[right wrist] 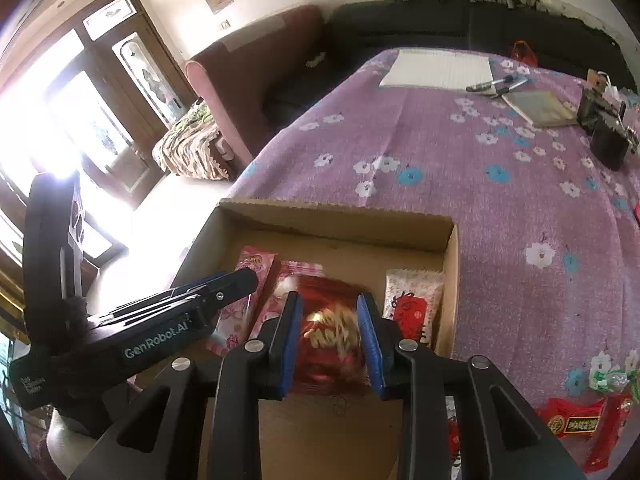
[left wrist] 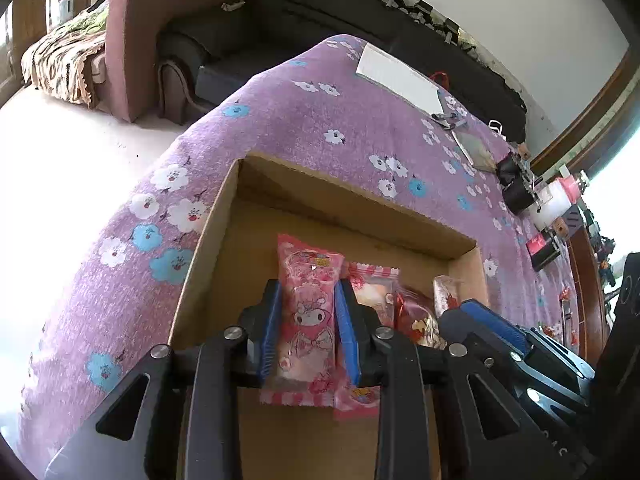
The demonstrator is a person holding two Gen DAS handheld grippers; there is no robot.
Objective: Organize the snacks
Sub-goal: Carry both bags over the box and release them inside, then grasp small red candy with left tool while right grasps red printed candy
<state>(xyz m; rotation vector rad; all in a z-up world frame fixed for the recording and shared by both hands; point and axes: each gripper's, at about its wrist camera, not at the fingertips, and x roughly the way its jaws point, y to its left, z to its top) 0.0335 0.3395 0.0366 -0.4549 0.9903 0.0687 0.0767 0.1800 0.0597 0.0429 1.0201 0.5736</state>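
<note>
A cardboard box (left wrist: 340, 192) (right wrist: 336, 216) sits on the purple flowered table. My left gripper (left wrist: 308, 300) is shut on a pink My Melody snack packet (left wrist: 306, 320) and holds it over the box's left side. My right gripper (right wrist: 330, 312) is shut on a red snack packet (right wrist: 330, 332) over the box's middle; it shows in the left wrist view as well (left wrist: 416, 316). In the box lie a second pink-striped packet (left wrist: 372, 288) (right wrist: 280, 296) and a white packet with a red print (right wrist: 412, 304). The left gripper (right wrist: 224, 284) shows beside the pink packet (right wrist: 252, 268).
Loose red and green snacks (right wrist: 576, 420) lie on the table to the right of the box. A notepad (right wrist: 436, 68), pens (right wrist: 496, 82), a booklet (right wrist: 540, 108) and dark gadgets (right wrist: 604, 128) are at the far side. A sofa (right wrist: 256, 80) stands beyond the table.
</note>
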